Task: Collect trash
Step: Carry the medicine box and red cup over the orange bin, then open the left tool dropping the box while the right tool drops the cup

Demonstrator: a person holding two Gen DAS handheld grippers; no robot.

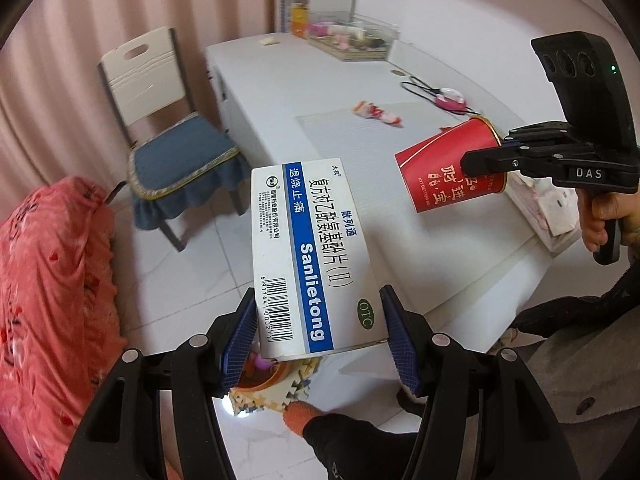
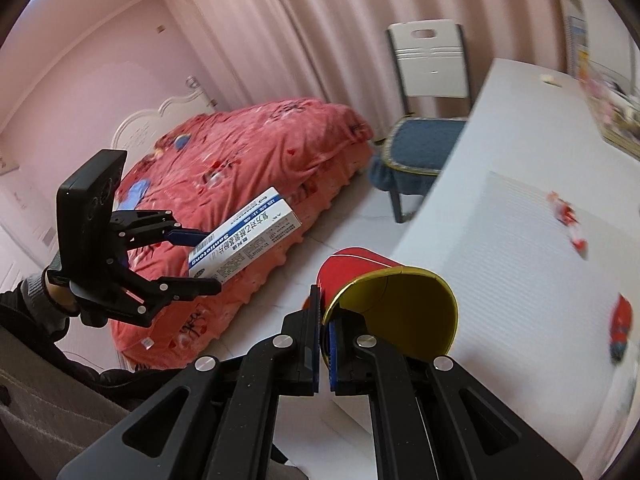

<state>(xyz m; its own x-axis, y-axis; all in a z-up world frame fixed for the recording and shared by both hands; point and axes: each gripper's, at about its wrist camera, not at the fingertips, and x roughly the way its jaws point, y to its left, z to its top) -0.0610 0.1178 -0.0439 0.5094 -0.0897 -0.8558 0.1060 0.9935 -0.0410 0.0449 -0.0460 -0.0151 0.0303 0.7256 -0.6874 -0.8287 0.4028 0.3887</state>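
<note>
My left gripper (image 1: 318, 336) is shut on a white and blue medicine box (image 1: 310, 256), held by its short end over the floor beside the table. The right wrist view shows the same box (image 2: 246, 242) in the left gripper (image 2: 200, 260) in front of the bed. My right gripper (image 2: 325, 334) is shut on the rim of a red paper cup (image 2: 384, 300) with a gold inside, lifted and tilted by the table's corner. From the left wrist view the cup (image 1: 450, 164) hangs from the right gripper (image 1: 474, 162). A red and white wrapper (image 1: 376, 113) lies on the table.
The white table (image 1: 280, 80) holds a pink object with a black cord (image 1: 450, 98), a tray of clutter (image 1: 352, 42) at the back and a tissue pack (image 1: 548, 208). A chair with a blue cushion (image 1: 180, 152) and a bed with a red cover (image 2: 248, 168) stand to the left. A foam mat (image 1: 272, 396) lies on the floor.
</note>
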